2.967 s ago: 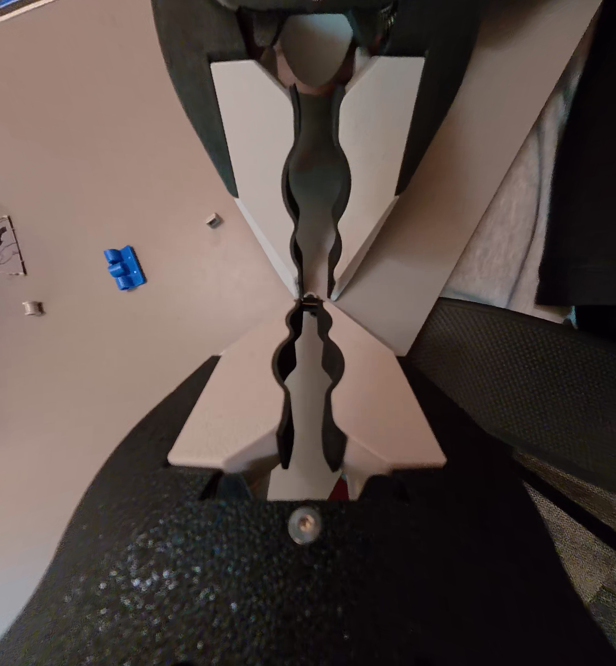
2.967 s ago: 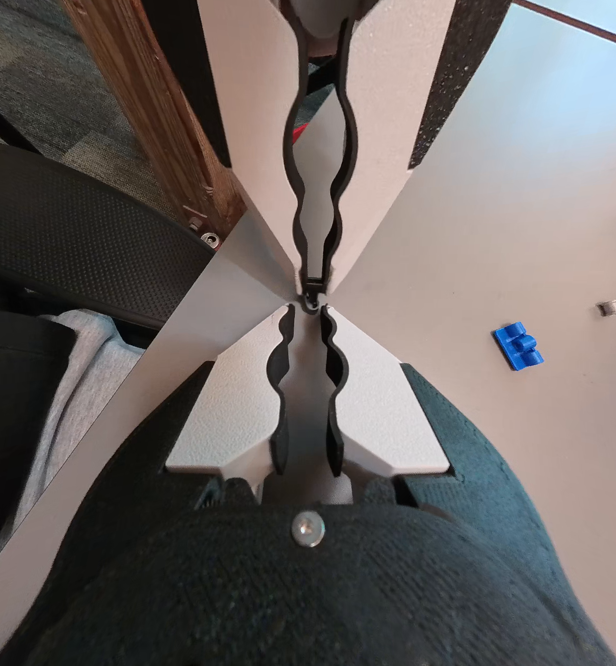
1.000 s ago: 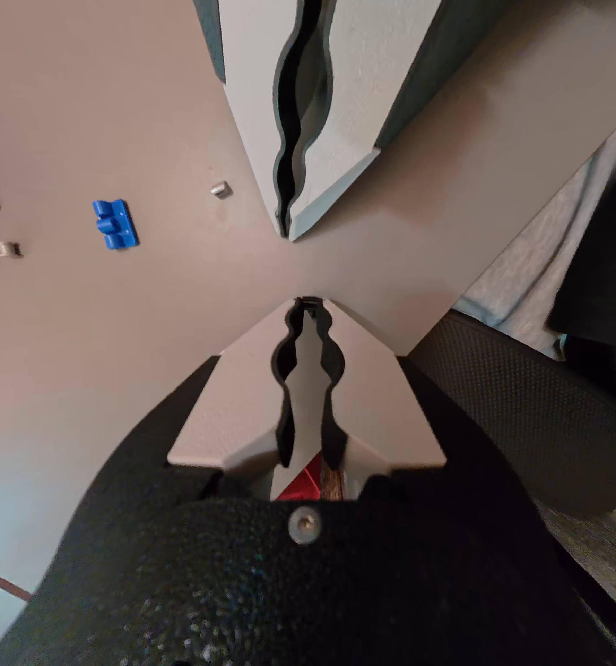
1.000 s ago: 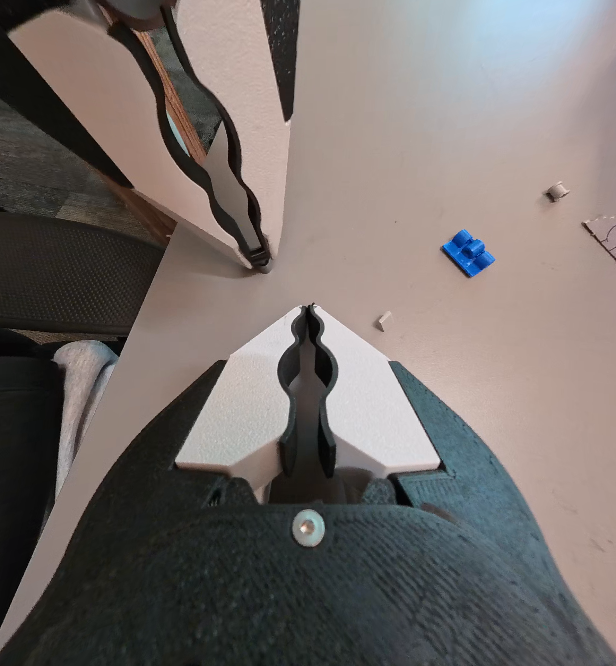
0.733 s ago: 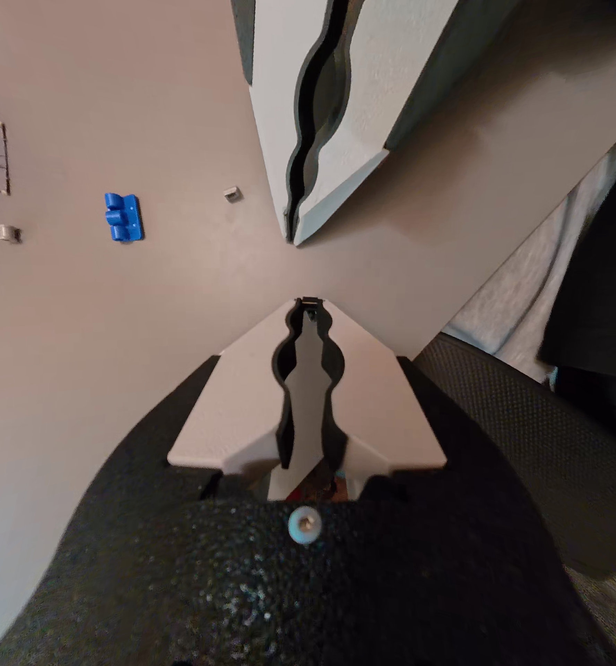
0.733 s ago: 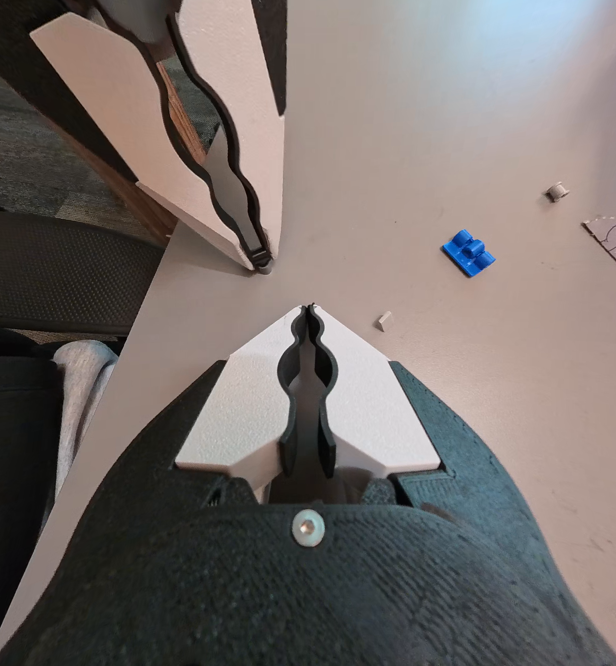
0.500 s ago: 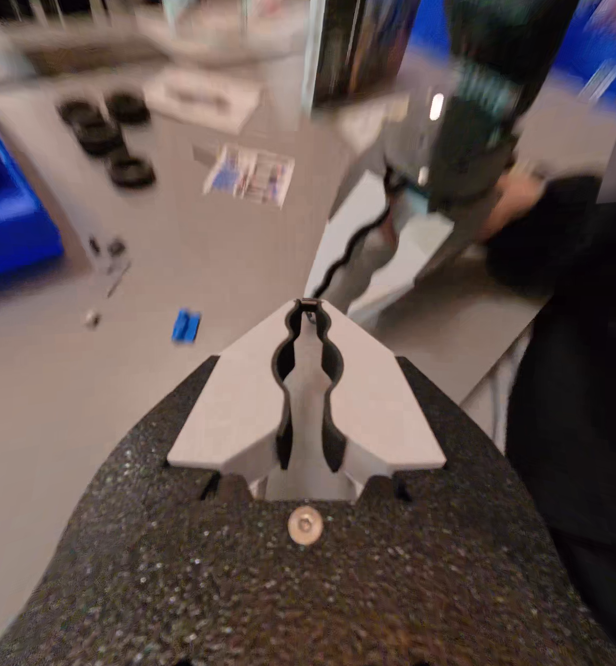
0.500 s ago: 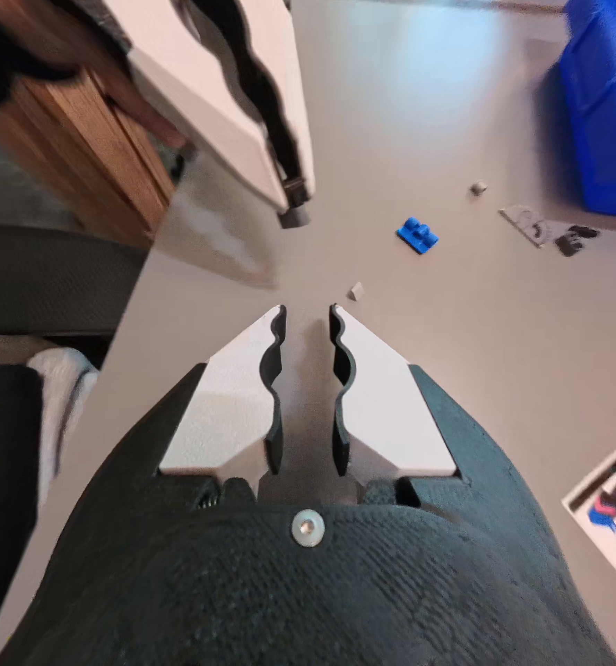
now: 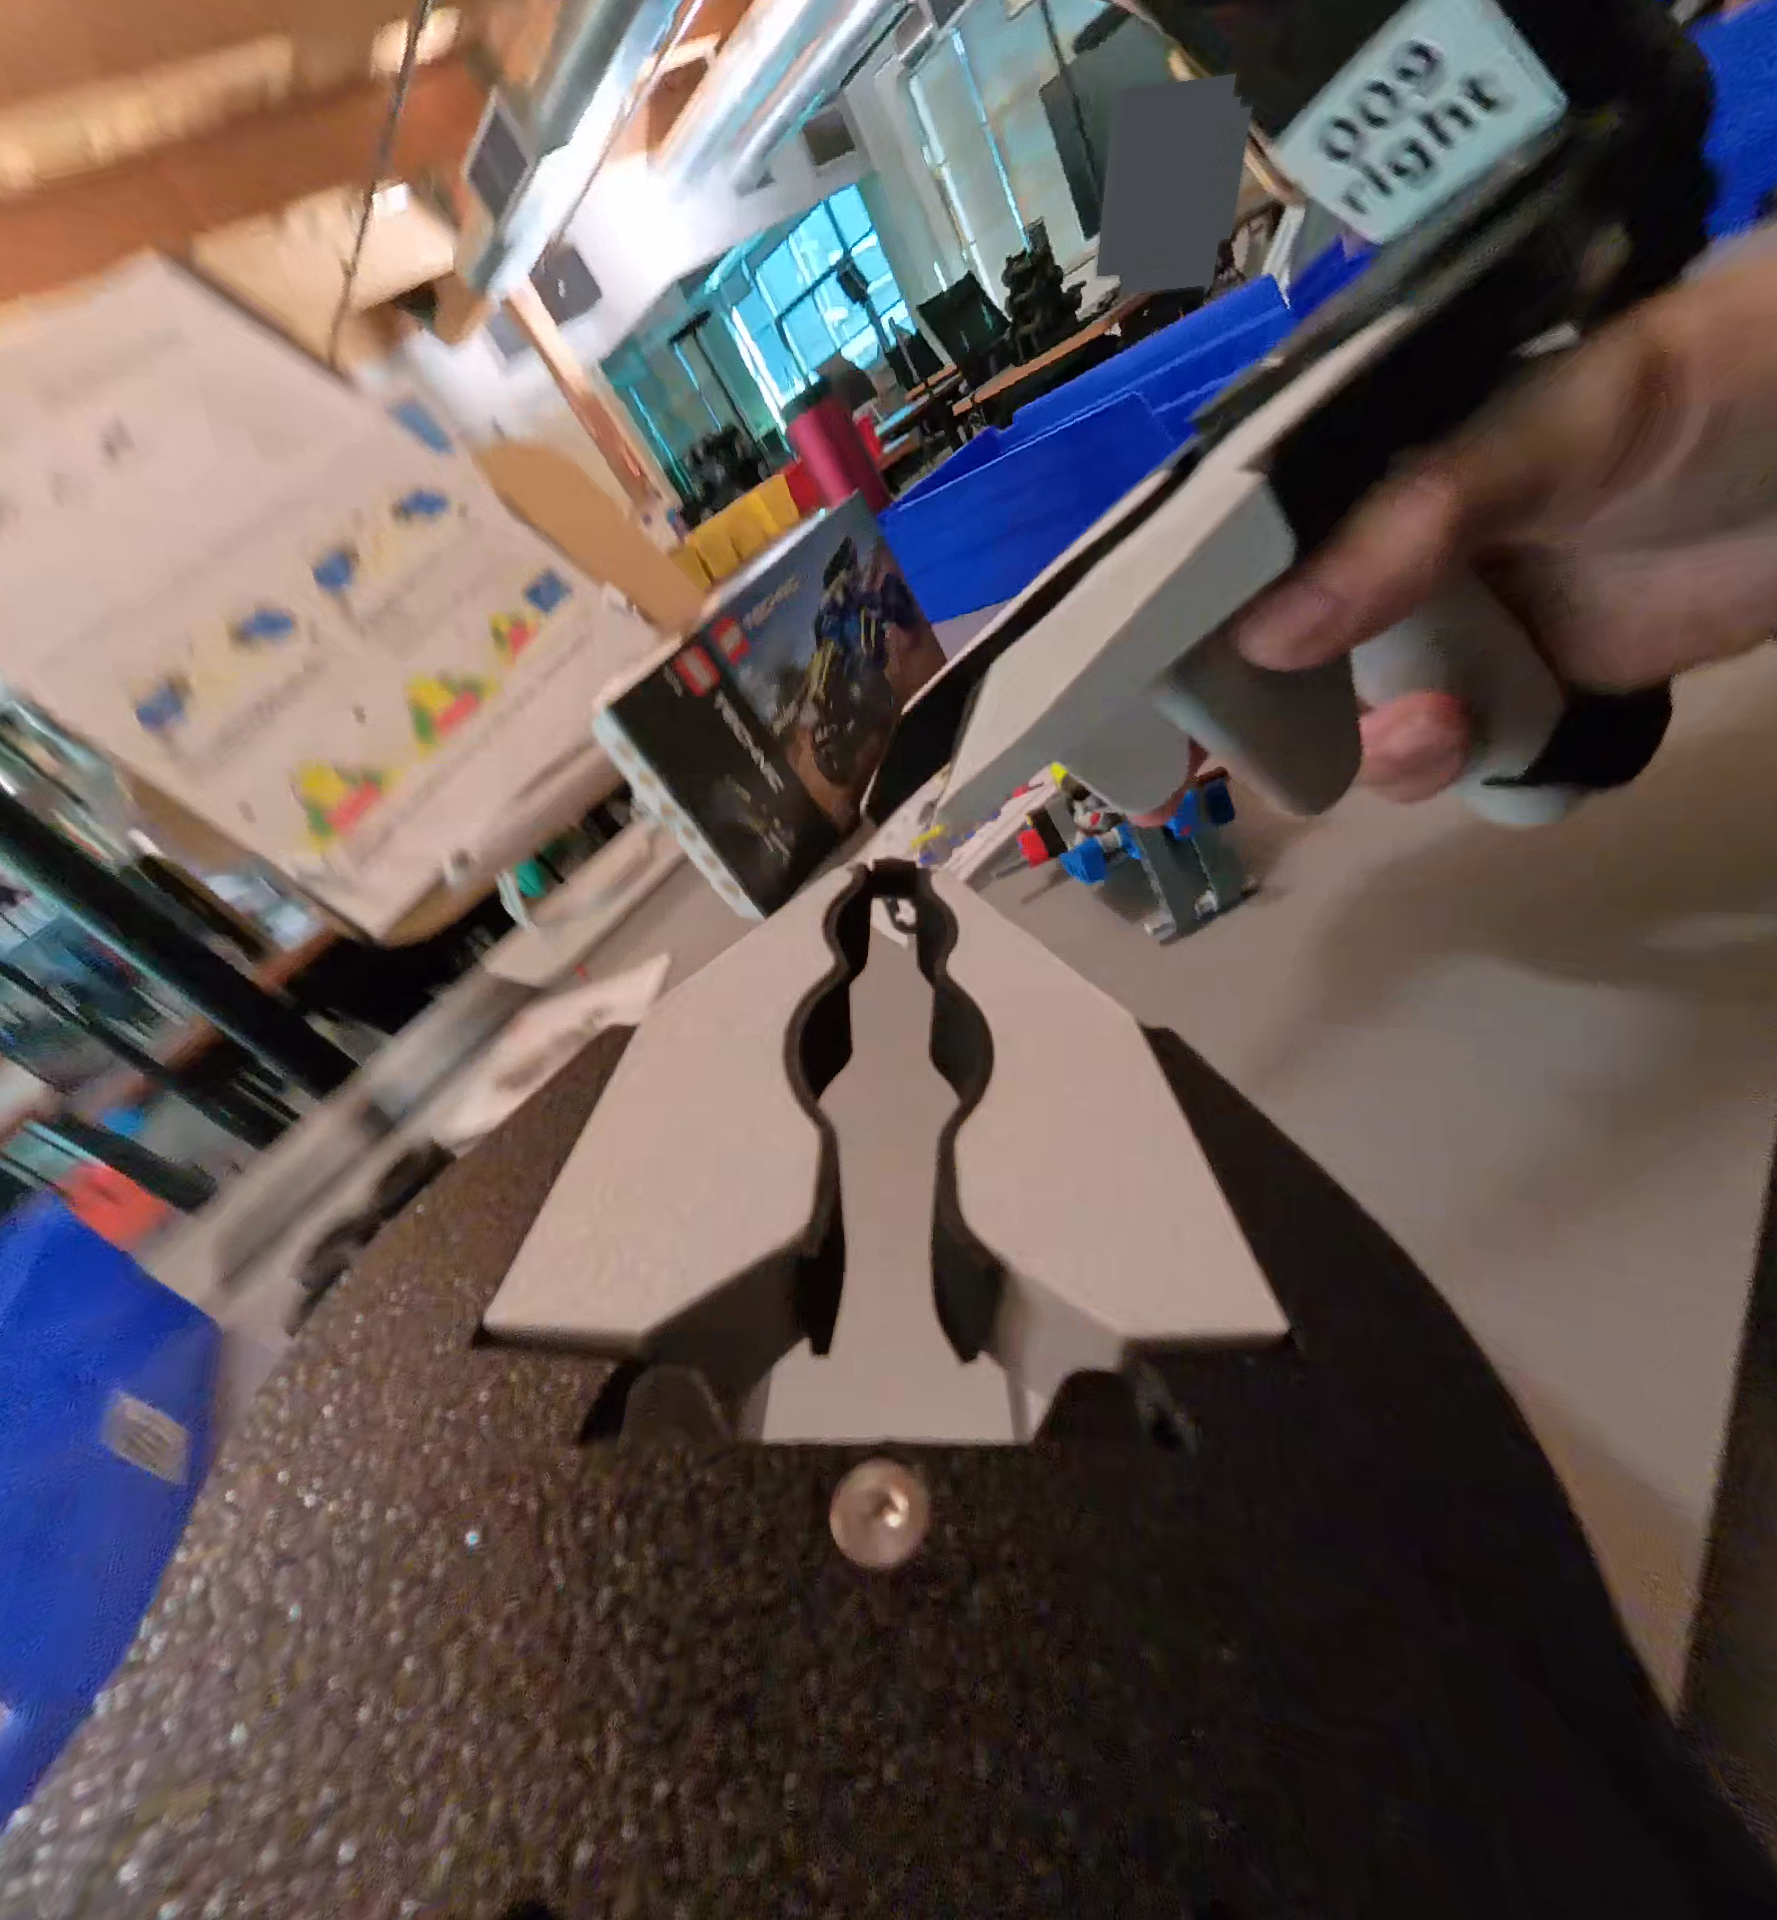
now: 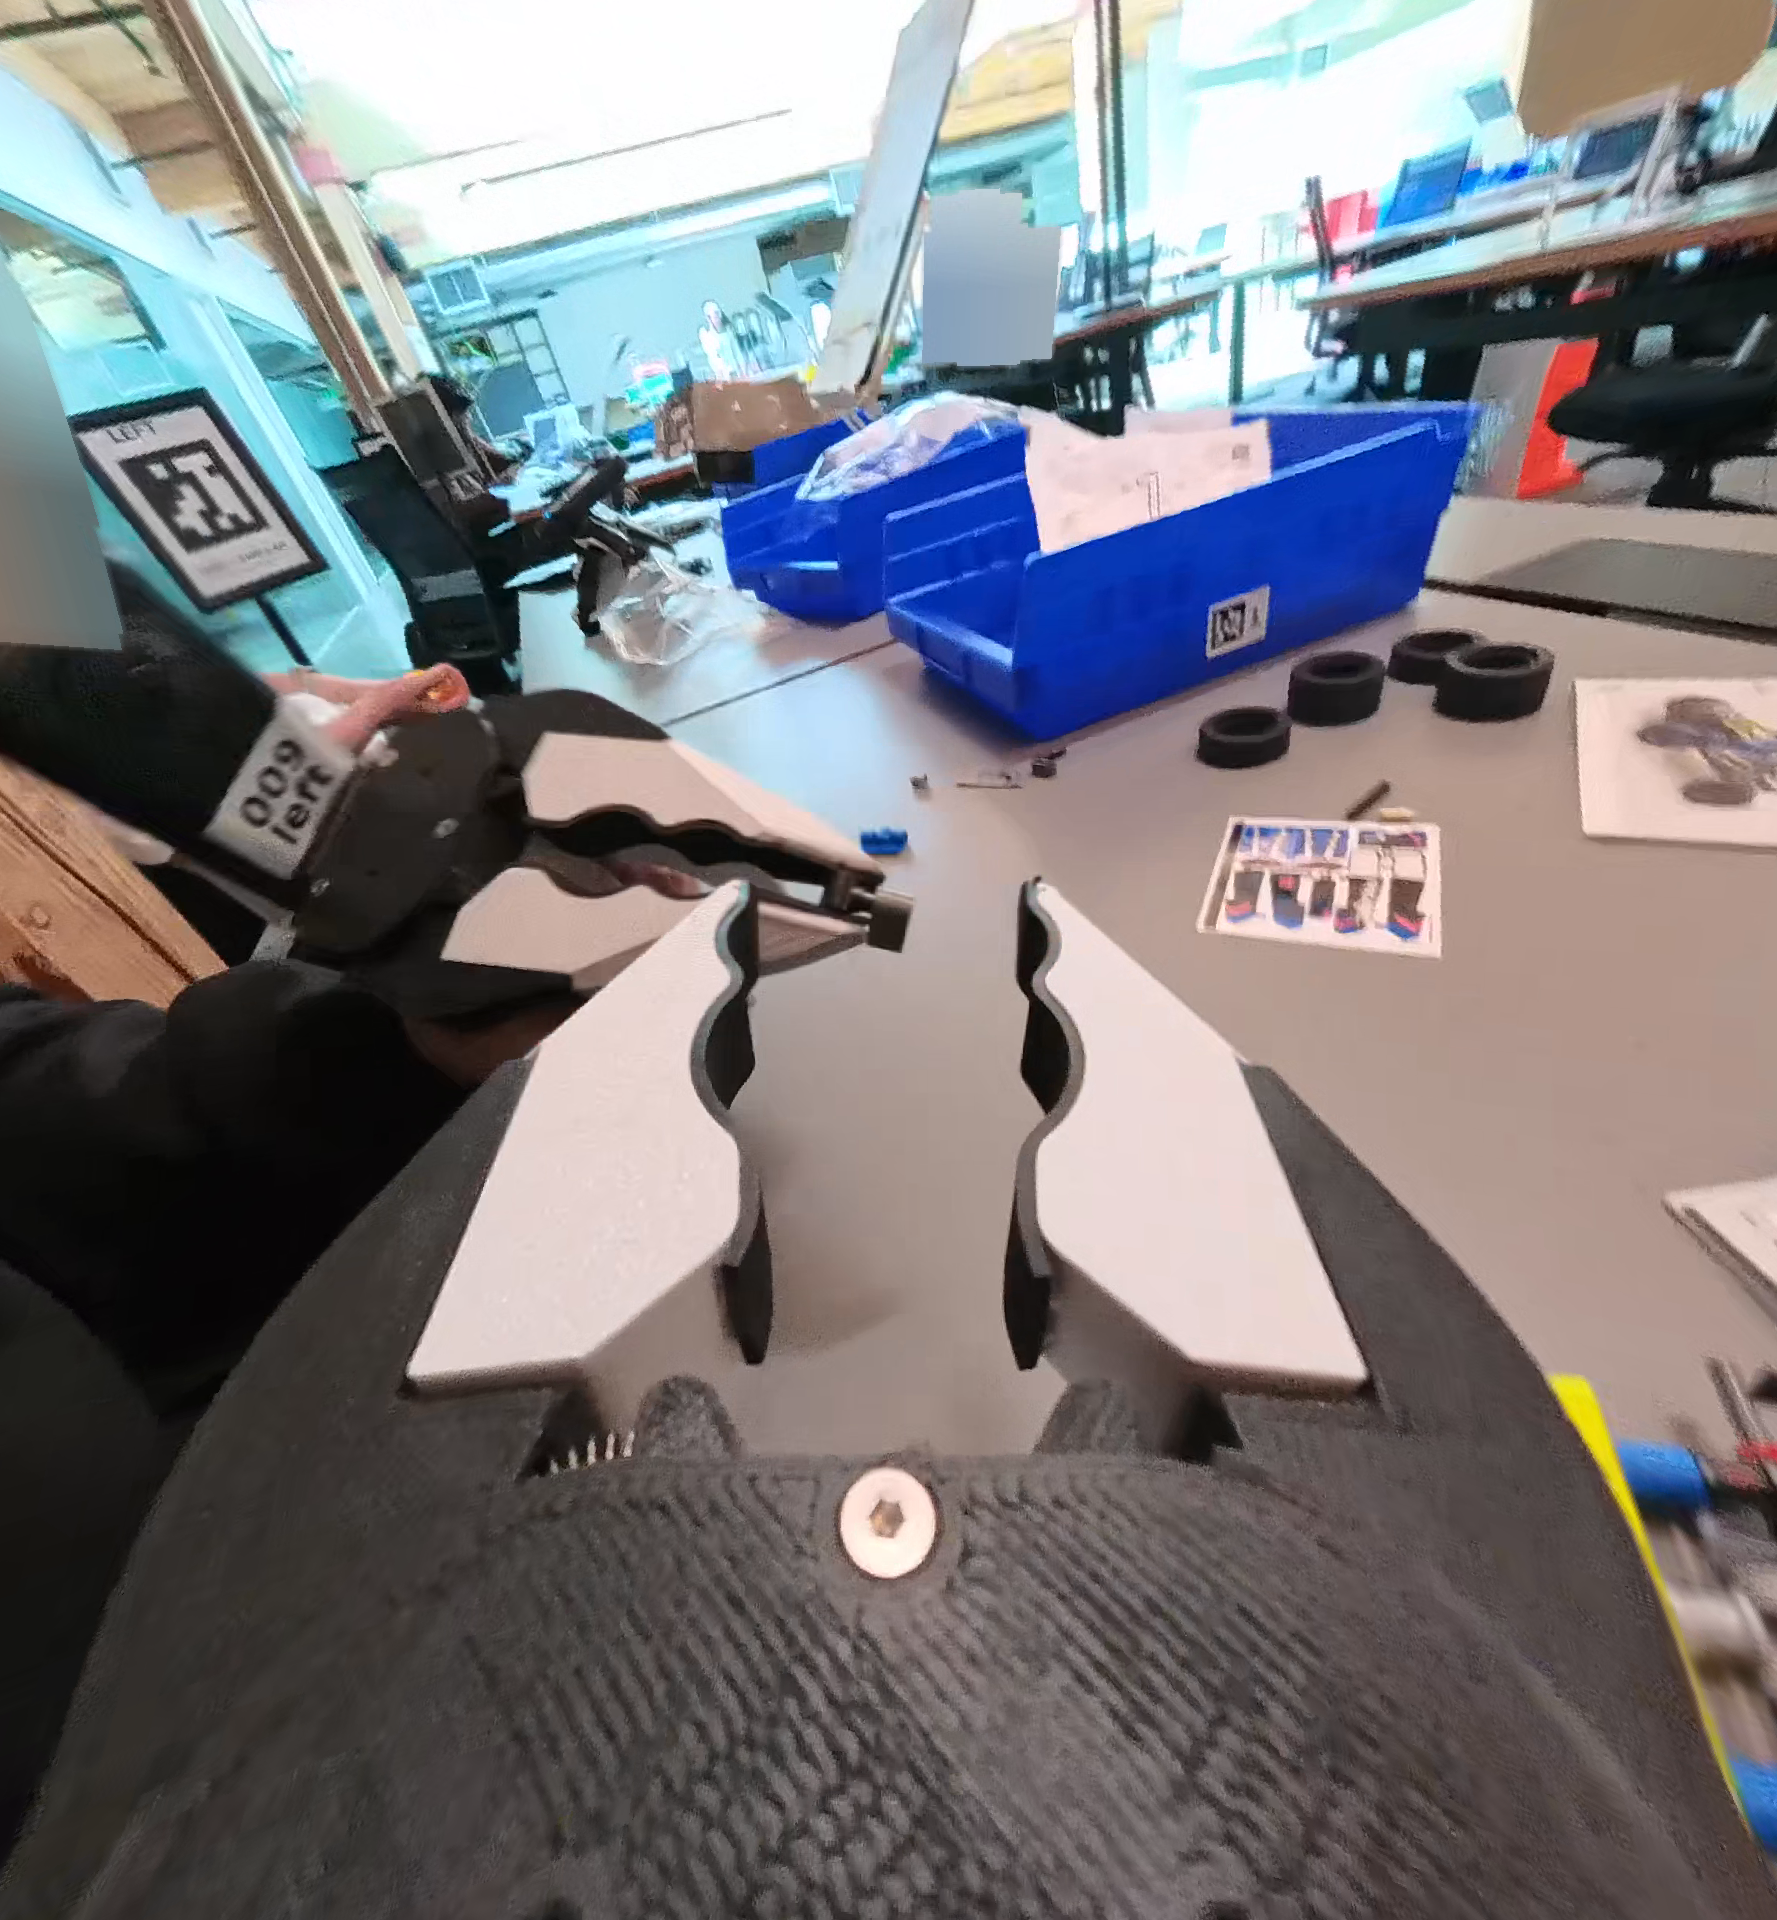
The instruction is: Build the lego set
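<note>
Big open workshop, grey tabletop (image 10: 1227, 1039) out front. Landmark: near blue bin (image 10: 1154, 582), far side of the tabletop, papers and clear plastic inside. Second blue bin (image 10: 811, 520) just behind it to the left. Dark toy box (image 9: 770, 717) standing on the tabletop, seen in the left wrist view. Printed sheet (image 10: 1715, 769) with a vehicle picture right of the near blue bin, near the edge of view. Sticker sheet (image 10: 1320, 883) in front of the bin, nearer the camera. Four black tyres (image 10: 1336, 686) in a loose group just right of the bin's front. Small blue brick (image 10: 884, 840) in front-left of the bin.

Left gripper (image 10: 868, 904) left of the bin, well in front: fingers (image 10: 686, 790) clamped on a small dark piece (image 10: 889, 920) at the tips, held above the tabletop. Right gripper (image 10: 884, 904): fingers (image 10: 1123, 1091) spread wide, nothing between them, dark piece just beside the left tip.
</note>
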`<control>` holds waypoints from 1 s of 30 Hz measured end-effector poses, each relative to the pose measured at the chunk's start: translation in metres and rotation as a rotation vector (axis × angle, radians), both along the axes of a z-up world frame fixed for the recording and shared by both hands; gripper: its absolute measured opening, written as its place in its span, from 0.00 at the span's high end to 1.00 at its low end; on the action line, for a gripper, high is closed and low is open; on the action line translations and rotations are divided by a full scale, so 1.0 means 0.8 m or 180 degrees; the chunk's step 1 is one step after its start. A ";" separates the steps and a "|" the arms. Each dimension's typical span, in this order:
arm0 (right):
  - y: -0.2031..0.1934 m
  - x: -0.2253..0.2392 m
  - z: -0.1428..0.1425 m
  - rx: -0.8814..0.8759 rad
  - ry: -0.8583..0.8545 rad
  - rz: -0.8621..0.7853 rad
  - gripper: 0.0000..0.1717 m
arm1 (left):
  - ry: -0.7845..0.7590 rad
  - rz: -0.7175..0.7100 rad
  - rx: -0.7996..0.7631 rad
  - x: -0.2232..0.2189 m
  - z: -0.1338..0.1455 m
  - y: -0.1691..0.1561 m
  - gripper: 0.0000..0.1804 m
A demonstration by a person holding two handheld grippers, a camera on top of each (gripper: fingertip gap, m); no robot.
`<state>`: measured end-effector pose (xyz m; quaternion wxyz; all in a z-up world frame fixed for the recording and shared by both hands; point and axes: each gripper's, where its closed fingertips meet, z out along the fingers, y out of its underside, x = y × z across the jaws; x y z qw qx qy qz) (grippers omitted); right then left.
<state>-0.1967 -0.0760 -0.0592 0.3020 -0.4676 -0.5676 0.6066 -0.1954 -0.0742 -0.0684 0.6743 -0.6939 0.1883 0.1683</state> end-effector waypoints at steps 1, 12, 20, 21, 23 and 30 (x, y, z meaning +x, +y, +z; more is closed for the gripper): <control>0.003 0.007 -0.003 -0.0020 -0.0054 0.0020 0.71 | 0.0275 -0.0009 0.0050 0.011 0.003 0.005 0.97; 0.012 0.073 0.011 -0.0066 0.0143 0.0375 0.90 | 0.1854 -0.0349 0.0221 0.083 0.020 0.023 0.98; 0.010 0.091 0.006 0.0474 0.0350 0.0242 0.91 | 0.1512 -0.0614 0.0056 0.112 0.019 0.028 0.88; 0.014 0.095 0.010 0.0459 0.0401 0.0217 0.91 | 0.1373 -0.0606 0.0063 0.110 0.022 0.027 0.88; 0.022 0.102 0.016 0.0429 0.0485 0.0186 0.91 | 0.0912 -0.0736 -0.0015 0.107 0.025 0.023 0.87; 0.012 0.122 0.017 0.0575 0.0714 0.0431 0.92 | -0.0654 -0.1401 -0.0644 0.113 0.009 0.018 0.88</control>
